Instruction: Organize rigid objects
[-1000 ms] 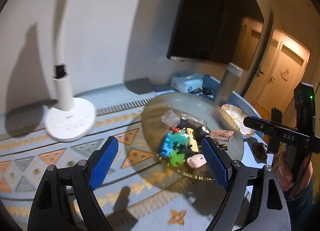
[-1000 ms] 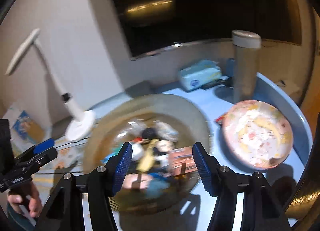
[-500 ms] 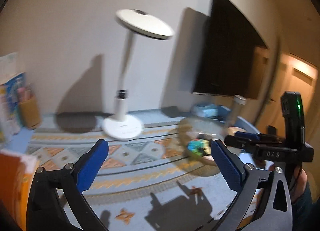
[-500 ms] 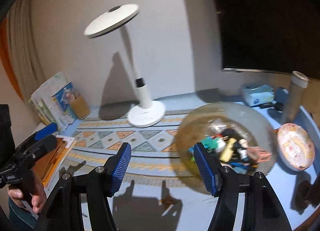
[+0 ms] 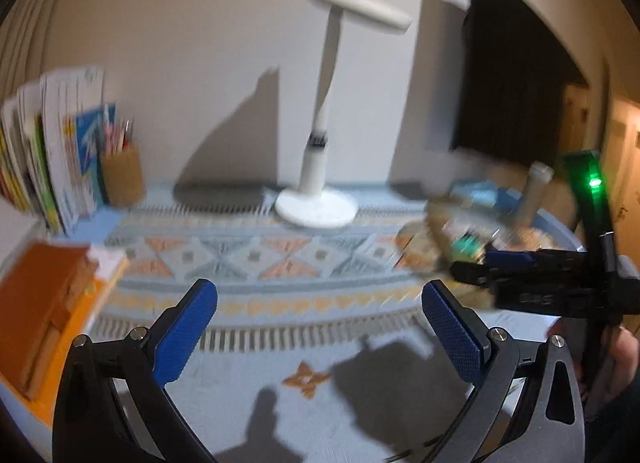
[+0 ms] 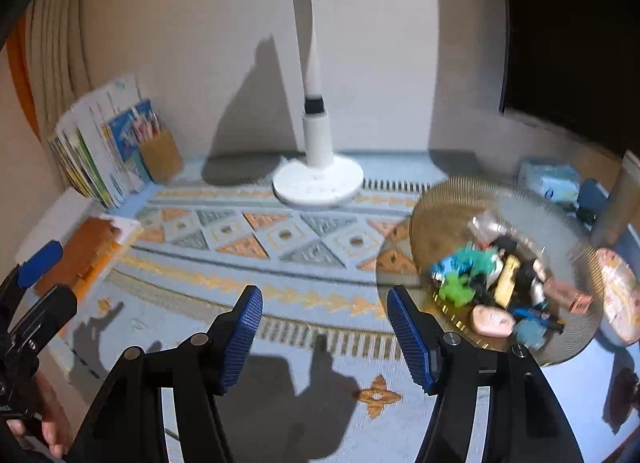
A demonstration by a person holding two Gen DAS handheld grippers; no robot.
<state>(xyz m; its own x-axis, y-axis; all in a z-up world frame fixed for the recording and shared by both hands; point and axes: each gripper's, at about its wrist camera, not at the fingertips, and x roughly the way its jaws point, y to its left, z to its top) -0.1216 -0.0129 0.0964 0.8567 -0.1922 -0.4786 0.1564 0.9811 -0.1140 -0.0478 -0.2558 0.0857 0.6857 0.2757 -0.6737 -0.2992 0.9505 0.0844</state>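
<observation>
Left gripper (image 5: 320, 305): jaws spread wide, having just been opening, nothing between them; only patterned mat (image 5: 280, 259) visible in the gap. Right gripper (image 6: 324, 317): jaws roughly half open, empty as well.

Task items: a heap of small rigid objects (image 6: 496, 283) (green and teal toy pieces, a yellow piece, a pink oval piece, a pink box, dark bits) lying together in the glass bowl (image 6: 436, 215). Bowl at about 3 o'clock in the right wrist view, just beyond the right-hand fingertip; at about 3 o'clock in the left wrist view too, blurred and partly behind the right gripper. Patterned pink plate (image 6: 618, 295) just beside the bowl at its 3 o'clock edge; contents not discernible.

Other fixtures: white desk lamp (image 6: 316, 179) at 12 o'clock on the mat; pencil cup (image 5: 122, 175) and upright booklets (image 5: 60, 151) at 10 o'clock; orange book stack (image 5: 44, 303) at 9 o'clock.

Progress, as judged: barely begun, if at all. No sorted item seen on the mat. Everything visible heaped unsorted in the bowl. Remaining: picking out each piece and setting it in its place. Destination not evident.
</observation>
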